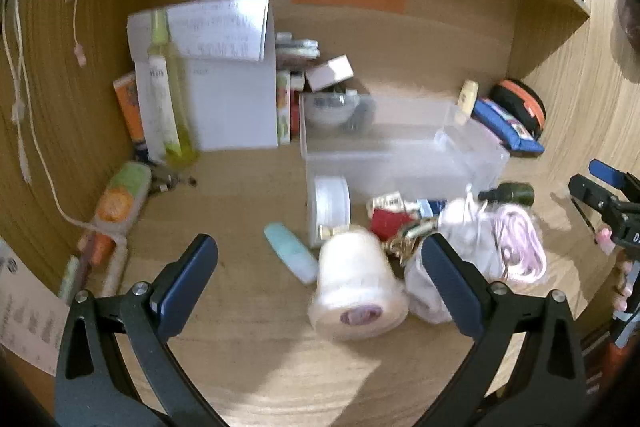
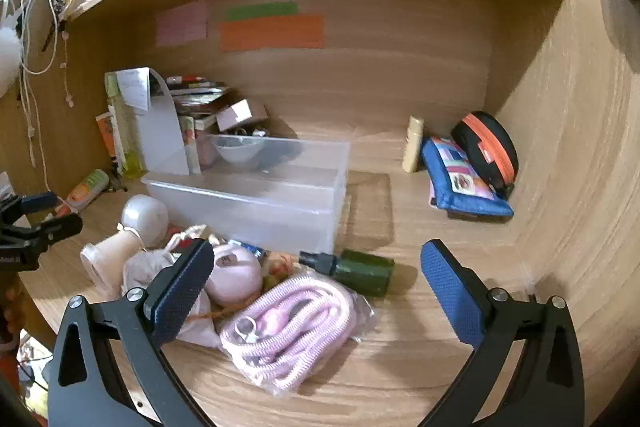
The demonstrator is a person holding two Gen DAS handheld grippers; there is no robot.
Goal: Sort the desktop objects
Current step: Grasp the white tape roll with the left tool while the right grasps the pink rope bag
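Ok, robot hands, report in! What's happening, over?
Left gripper open, empty. Right gripper open, empty. Clear bin waiting behind the clutter pile. Pink coiled cord and green bottle lie nearest the right gripper.

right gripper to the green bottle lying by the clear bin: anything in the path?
Nothing visible blocks it. The right gripper is open, and the green bottle lies on bare desk just ahead between its fingers. The bagged pink coiled cord sits close on the bottle's left and may touch it; the clear bin stands behind.
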